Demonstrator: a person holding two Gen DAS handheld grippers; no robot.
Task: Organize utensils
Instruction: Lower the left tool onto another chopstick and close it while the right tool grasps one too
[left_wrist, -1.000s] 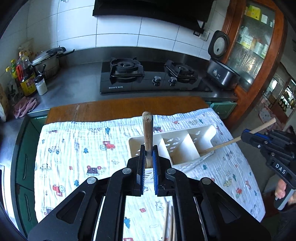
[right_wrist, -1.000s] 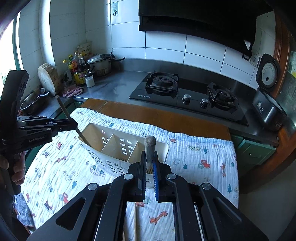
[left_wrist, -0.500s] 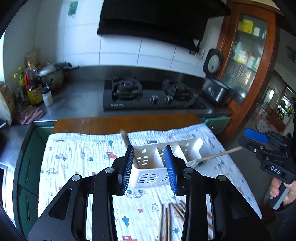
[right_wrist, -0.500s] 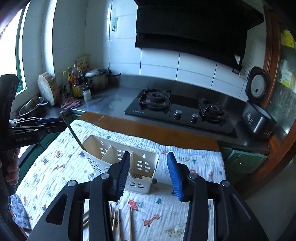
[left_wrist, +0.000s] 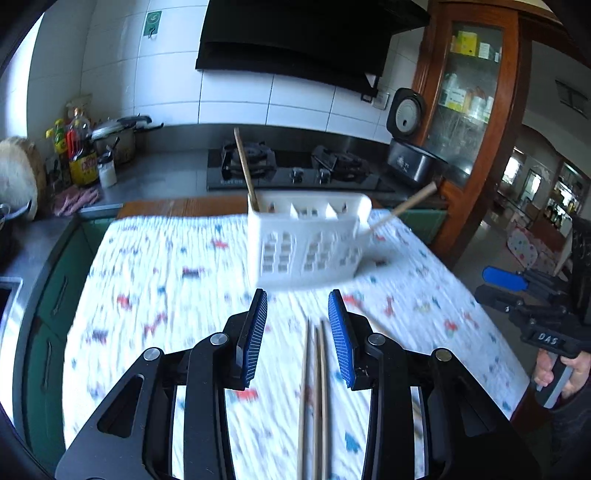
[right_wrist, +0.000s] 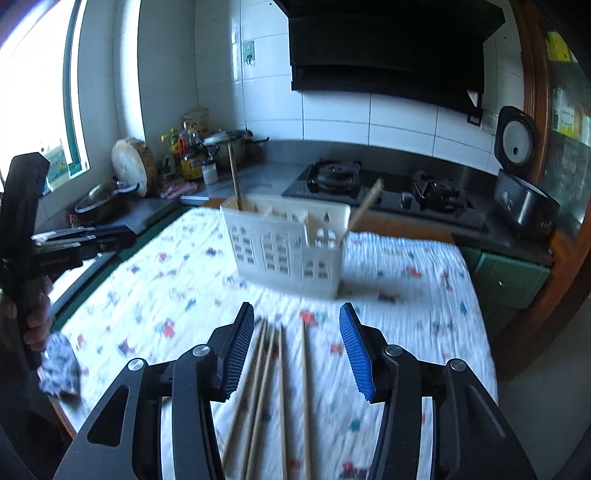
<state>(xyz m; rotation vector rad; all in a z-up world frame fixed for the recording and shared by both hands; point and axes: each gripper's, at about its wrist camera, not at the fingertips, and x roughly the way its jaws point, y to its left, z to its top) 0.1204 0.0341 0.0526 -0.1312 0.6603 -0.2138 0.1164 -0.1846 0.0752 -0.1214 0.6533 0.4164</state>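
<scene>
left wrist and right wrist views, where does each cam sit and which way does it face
Left wrist: sits on the left gripper, faces the white caddy and stove; the open right gripper and a hand show at right.
Right wrist: sits on the open right gripper, facing the same way; the left gripper shows at left.
Shared: the caddy, chopsticks, printed cloth.

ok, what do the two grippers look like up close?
Both match: the left gripper and right gripper have glossy black angular linkage arms with silver pivot screws and ribbed blue pads on the fingers. White lettering marks each body: "DAS" on the right; the left's is too blurred to read.
</scene>
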